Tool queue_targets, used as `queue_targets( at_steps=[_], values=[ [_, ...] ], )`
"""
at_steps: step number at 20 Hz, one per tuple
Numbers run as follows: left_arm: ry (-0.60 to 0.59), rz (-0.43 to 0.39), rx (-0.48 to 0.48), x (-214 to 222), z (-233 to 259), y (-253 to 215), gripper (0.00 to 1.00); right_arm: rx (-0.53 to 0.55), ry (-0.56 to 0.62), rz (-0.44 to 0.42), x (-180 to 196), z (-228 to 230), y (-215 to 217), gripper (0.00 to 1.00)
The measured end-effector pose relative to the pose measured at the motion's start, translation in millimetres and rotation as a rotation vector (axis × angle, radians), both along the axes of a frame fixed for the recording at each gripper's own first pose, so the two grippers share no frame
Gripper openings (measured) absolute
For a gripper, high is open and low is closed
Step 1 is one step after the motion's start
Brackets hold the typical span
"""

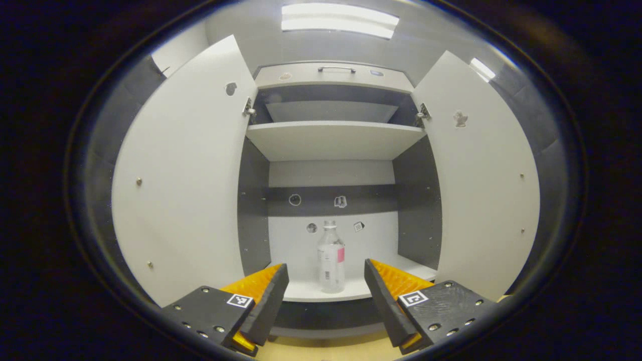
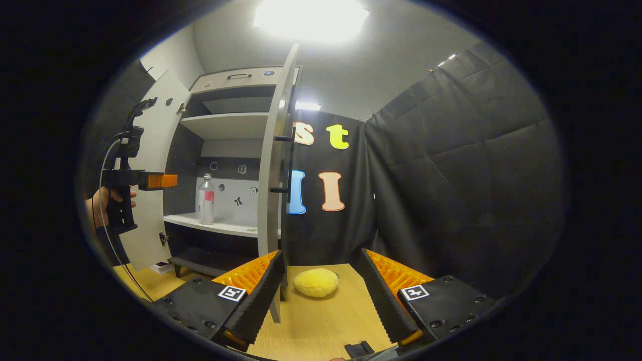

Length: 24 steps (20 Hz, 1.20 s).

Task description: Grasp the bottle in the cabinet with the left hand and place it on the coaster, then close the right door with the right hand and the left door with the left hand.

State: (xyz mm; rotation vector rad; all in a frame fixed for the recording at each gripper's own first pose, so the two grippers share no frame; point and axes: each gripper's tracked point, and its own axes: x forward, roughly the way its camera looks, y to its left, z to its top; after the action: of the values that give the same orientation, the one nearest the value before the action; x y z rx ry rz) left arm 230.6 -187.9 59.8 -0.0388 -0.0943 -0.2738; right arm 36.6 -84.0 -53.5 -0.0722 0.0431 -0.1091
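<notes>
A clear plastic bottle [image 1: 331,260] with a pink-edged label stands upright on the cabinet's lower shelf [image 1: 306,291]. My left gripper [image 1: 326,266] is open just in front of the shelf edge, and the bottle is centred beyond its fingertips, not touched. Both doors stand wide open: the left door [image 1: 185,175] and the right door [image 1: 481,175]. In the right gripper view the bottle [image 2: 205,199] stands inside, and a hand holds the left gripper [image 2: 169,180] before the opening. My right gripper [image 2: 321,253] is open above the table, and the yellow round coaster [image 2: 316,282] lies between its fingers farther off.
The right door [image 2: 275,165] is edge-on just left of my right gripper, its handle pegs pointing right. An upper shelf [image 1: 333,138] and a drawer [image 1: 333,75] top the cabinet. The wooden table [image 2: 321,321] carries a small black piece [image 2: 358,348]. Black cloth wall [image 2: 451,175] is to the right.
</notes>
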Motion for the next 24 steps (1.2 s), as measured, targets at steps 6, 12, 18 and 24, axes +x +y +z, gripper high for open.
queue_targets(
  at_steps=[6,12,18,24],
  values=[
    [0.009,-0.051,-0.006,57.6,-8.2,-20.7,0.89,-0.017,0.002,-0.066,6.9,-2.4,1.0,0.96],
    [0.058,-0.08,0.024,109.1,-38.1,-40.5,0.89,-0.019,0.019,-0.135,10.1,-7.4,-1.7,0.96],
    [0.11,-0.055,0.052,156.0,-71.9,-42.0,0.89,-0.031,0.043,-0.188,13.2,-11.2,-3.8,0.96],
    [0.116,-0.086,0.073,181.0,-85.7,-51.9,0.89,-0.023,0.065,-0.242,12.2,-17.6,-4.9,0.96]
  ],
)
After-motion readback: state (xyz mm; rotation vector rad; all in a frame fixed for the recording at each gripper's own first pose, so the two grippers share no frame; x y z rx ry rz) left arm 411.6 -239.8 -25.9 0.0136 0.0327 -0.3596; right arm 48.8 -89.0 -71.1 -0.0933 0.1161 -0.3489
